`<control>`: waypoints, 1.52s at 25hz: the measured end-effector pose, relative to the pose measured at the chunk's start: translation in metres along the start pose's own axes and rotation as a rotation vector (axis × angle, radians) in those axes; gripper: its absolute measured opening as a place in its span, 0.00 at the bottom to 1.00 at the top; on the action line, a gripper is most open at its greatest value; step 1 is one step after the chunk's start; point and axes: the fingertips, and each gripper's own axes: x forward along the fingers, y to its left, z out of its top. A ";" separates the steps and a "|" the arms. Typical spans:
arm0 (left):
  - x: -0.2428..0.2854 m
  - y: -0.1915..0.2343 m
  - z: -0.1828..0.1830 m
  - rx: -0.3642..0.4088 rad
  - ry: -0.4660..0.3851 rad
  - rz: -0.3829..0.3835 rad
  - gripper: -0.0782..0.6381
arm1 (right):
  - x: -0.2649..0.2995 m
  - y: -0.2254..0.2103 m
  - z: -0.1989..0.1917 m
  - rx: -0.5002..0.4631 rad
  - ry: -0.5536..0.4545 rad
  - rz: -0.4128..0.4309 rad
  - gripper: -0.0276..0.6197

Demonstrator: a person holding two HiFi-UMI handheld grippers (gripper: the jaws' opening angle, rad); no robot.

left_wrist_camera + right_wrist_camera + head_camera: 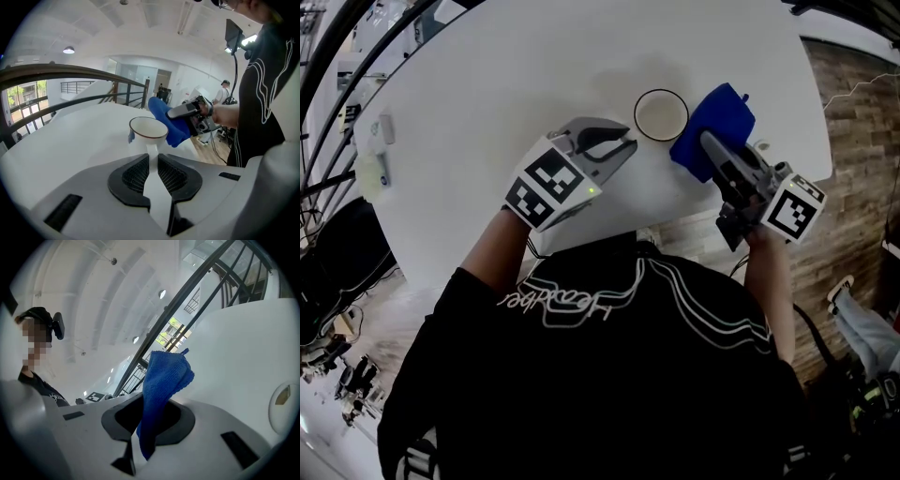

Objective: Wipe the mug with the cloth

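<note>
A white mug [661, 115] with a dark rim stands upright on the white table [506, 84]. My left gripper [628, 143] reaches it from the left and is shut on its handle; in the left gripper view the handle [152, 151] sits pinched between the black pads, with the mug [148, 130] just beyond. My right gripper [710, 142] is shut on a blue cloth [713, 129], which hangs bunched right beside the mug's right side. In the right gripper view the cloth [164, 378] rises from between the jaws of the right gripper [149, 420]. The cloth [165, 123] shows behind the mug.
A small white object [385, 128] and a pale yellowish thing [369, 174] lie near the table's left edge. Wooden floor [853, 141] shows past the table's right edge. A dark railing [70, 72] curves behind the table.
</note>
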 end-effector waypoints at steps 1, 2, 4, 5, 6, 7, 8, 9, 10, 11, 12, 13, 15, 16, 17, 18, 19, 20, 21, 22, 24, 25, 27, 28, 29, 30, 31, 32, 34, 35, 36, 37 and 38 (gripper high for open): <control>0.001 -0.001 0.001 0.001 -0.001 -0.002 0.20 | 0.000 -0.001 0.000 0.001 0.004 -0.001 0.12; 0.001 -0.001 0.001 0.003 -0.002 -0.004 0.20 | 0.001 -0.003 0.000 0.002 0.009 -0.003 0.12; 0.002 -0.002 0.001 0.004 -0.004 -0.009 0.20 | 0.004 -0.005 -0.002 -0.008 0.025 -0.013 0.12; 0.002 -0.002 0.000 0.004 -0.005 -0.012 0.20 | 0.006 -0.006 -0.003 -0.018 0.036 -0.020 0.12; 0.001 -0.001 -0.001 0.004 -0.007 -0.014 0.20 | 0.009 -0.008 -0.004 -0.032 0.049 -0.029 0.12; 0.001 0.000 -0.001 0.004 -0.008 -0.016 0.20 | 0.012 -0.010 -0.005 -0.046 0.064 -0.044 0.12; 0.000 0.001 -0.002 0.004 -0.010 -0.017 0.20 | 0.014 -0.012 -0.007 -0.061 0.081 -0.064 0.12; -0.001 0.002 -0.002 0.004 -0.011 -0.020 0.20 | 0.017 -0.014 -0.008 -0.075 0.098 -0.083 0.12; -0.001 0.003 -0.003 0.003 -0.012 -0.024 0.20 | 0.019 -0.016 -0.010 -0.088 0.115 -0.098 0.12; -0.001 0.003 -0.004 0.003 -0.013 -0.027 0.20 | 0.021 -0.017 -0.012 -0.100 0.130 -0.108 0.12; -0.001 0.003 -0.004 0.004 -0.013 -0.030 0.20 | 0.022 -0.018 -0.012 -0.111 0.143 -0.116 0.12; -0.001 0.002 -0.003 0.006 -0.014 -0.033 0.20 | 0.022 -0.019 -0.013 -0.120 0.154 -0.125 0.12; 0.000 0.002 -0.002 0.009 -0.015 -0.035 0.20 | 0.023 -0.023 -0.014 -0.136 0.180 -0.144 0.12; 0.001 0.002 -0.002 0.010 -0.015 -0.036 0.20 | 0.025 -0.025 -0.015 -0.145 0.195 -0.155 0.12; 0.001 0.003 -0.002 0.012 -0.015 -0.037 0.20 | 0.026 -0.027 -0.016 -0.153 0.211 -0.165 0.12; 0.001 0.003 -0.002 0.013 -0.014 -0.037 0.20 | 0.028 -0.029 -0.017 -0.159 0.224 -0.174 0.12; 0.001 0.004 -0.003 0.015 -0.014 -0.035 0.20 | 0.029 -0.032 -0.018 -0.161 0.235 -0.182 0.12; 0.002 0.004 -0.003 0.016 -0.014 -0.033 0.20 | 0.029 -0.034 -0.018 -0.159 0.243 -0.187 0.12; 0.002 0.004 -0.002 0.017 -0.014 -0.031 0.20 | 0.030 -0.036 -0.019 -0.155 0.250 -0.191 0.12; 0.002 0.003 -0.002 0.019 -0.012 -0.028 0.20 | 0.030 -0.036 -0.020 -0.155 0.256 -0.195 0.12; 0.001 0.003 -0.003 0.029 -0.008 -0.019 0.20 | 0.028 -0.034 -0.020 -0.176 0.267 -0.199 0.12; 0.000 0.003 -0.003 0.034 -0.006 -0.014 0.20 | 0.027 -0.032 -0.020 -0.194 0.271 -0.199 0.12; -0.003 0.006 -0.005 0.041 -0.005 -0.002 0.20 | 0.027 -0.027 -0.019 -0.224 0.277 -0.197 0.12; -0.005 0.008 -0.006 0.043 -0.004 0.003 0.20 | 0.027 -0.024 -0.018 -0.232 0.278 -0.195 0.12; -0.006 0.009 -0.007 0.046 -0.003 0.007 0.20 | 0.027 -0.022 -0.018 -0.235 0.277 -0.192 0.12; -0.007 0.010 -0.007 0.050 0.000 0.010 0.20 | 0.025 -0.020 -0.016 -0.236 0.274 -0.189 0.12; -0.007 0.011 -0.006 0.055 0.003 0.013 0.20 | 0.023 -0.019 -0.014 -0.238 0.270 -0.187 0.12; -0.006 0.012 -0.006 0.061 0.007 0.016 0.20 | 0.021 -0.018 -0.011 -0.241 0.266 -0.185 0.12; -0.007 0.015 -0.006 0.072 0.011 0.020 0.20 | 0.017 -0.015 -0.007 -0.252 0.259 -0.181 0.12; -0.008 0.016 -0.006 0.076 0.013 0.021 0.20 | 0.016 -0.013 -0.005 -0.258 0.255 -0.178 0.12; -0.009 0.017 -0.007 0.081 0.015 0.021 0.20 | 0.015 -0.011 -0.002 -0.264 0.251 -0.173 0.12; -0.009 0.018 -0.007 0.086 0.018 0.021 0.20 | 0.013 -0.009 0.001 -0.269 0.248 -0.168 0.12; -0.010 0.020 -0.007 0.093 0.020 0.022 0.20 | 0.012 -0.007 0.004 -0.274 0.245 -0.162 0.12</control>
